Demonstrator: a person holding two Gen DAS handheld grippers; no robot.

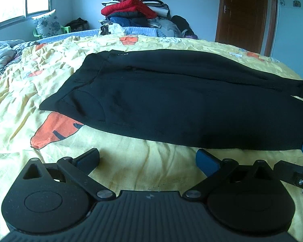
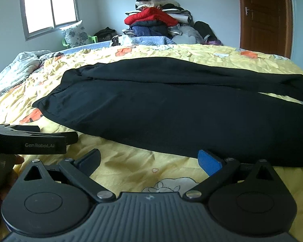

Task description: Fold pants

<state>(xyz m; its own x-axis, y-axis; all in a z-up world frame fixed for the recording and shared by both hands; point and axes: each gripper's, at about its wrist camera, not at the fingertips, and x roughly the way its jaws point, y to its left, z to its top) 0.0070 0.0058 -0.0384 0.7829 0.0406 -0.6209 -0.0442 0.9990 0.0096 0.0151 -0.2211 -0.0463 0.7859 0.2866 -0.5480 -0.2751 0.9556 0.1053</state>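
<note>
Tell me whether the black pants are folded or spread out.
Spread out: the black fabric pants lie lengthwise on the yellow patterned bedspread, both legs side by side.

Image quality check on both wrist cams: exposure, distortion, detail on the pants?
Left wrist: window blown out, fisheye bends the door, pants nearly featureless black. Right wrist: window also clipped, dark vignette in the corners, pants folds barely readable; both grippers sharp, open.

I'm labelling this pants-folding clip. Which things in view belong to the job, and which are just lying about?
Part of the job:
black pants, spread flat on the bed
left gripper, open
right gripper, open
yellow bedspread, the folding surface

Just lying about:
clothes pile
floral pillow
green chair
crumpled quilt
door
window
</note>
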